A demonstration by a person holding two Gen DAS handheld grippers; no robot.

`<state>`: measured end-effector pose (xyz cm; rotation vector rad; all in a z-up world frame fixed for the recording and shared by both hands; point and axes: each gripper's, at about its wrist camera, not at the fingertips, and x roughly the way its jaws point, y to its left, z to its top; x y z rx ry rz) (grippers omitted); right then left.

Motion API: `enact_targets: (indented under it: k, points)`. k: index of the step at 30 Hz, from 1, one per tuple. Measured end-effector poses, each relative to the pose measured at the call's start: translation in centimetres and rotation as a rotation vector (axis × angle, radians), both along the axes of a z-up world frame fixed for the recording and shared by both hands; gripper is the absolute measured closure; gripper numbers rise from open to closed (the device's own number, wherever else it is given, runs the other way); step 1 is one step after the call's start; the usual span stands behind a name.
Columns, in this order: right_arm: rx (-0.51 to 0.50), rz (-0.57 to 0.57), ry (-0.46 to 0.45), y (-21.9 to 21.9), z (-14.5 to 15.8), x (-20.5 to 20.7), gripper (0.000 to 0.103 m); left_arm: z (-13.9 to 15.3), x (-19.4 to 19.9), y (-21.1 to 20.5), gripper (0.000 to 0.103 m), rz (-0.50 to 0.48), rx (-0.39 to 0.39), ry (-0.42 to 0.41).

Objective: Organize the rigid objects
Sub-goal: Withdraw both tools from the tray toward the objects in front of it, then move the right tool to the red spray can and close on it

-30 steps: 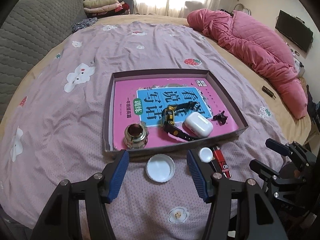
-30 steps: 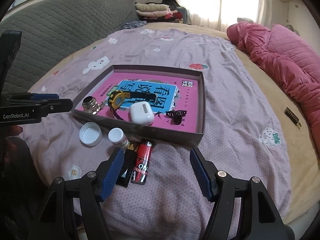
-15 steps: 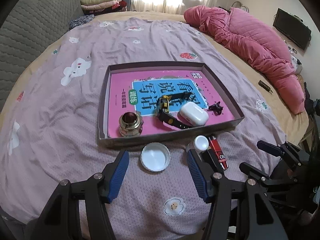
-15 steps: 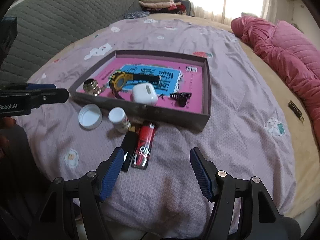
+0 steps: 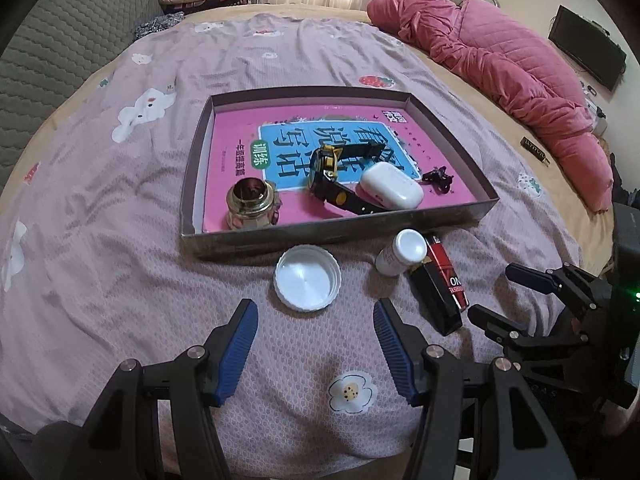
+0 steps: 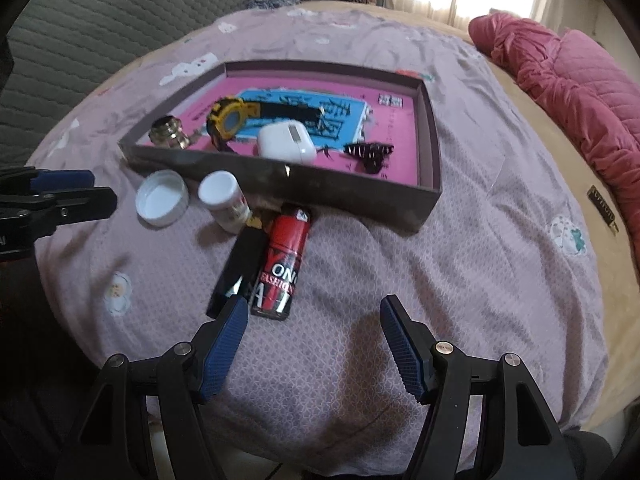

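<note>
Spread wide with nothing pinched, the left gripper (image 5: 314, 340) and right gripper (image 6: 312, 336) are held over the bedspread (image 5: 120, 208), with a white cap (image 5: 307, 278), small bottle (image 5: 402, 252) and 2 lighters (image 6: 280, 264) parked just outside the tray (image 5: 336, 236).

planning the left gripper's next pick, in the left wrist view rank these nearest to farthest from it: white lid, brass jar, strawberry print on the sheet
1. White lid: on the sheet just ahead of the open left gripper, outside the tray.
2. Brass jar: inside the tray, near-left corner.
3. Strawberry print: on the sheet beyond the tray's far wall, to the right.
</note>
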<state>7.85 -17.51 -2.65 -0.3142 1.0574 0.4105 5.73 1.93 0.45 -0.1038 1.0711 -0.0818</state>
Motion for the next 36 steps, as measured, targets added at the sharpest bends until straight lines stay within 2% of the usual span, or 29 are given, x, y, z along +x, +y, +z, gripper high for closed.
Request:
enact_targets:
  k: [9,16,36]
  points:
    - [-0.023,-0.010,0.049,0.0,-1.6,0.7,0.033,-1.5,0.1,0.1,0.043,0.003,-0.019,0.034]
    - [0.021,0.001,0.054,0.7,-1.8,0.8,0.033,-2.6,0.3,-0.1,0.043,-0.001,-0.026,0.059]
    - [0.025,-0.023,-0.008,2.5,-3.1,3.2,0.033,-4.1,1.3,0.9,0.043,0.027,-0.039,0.077]
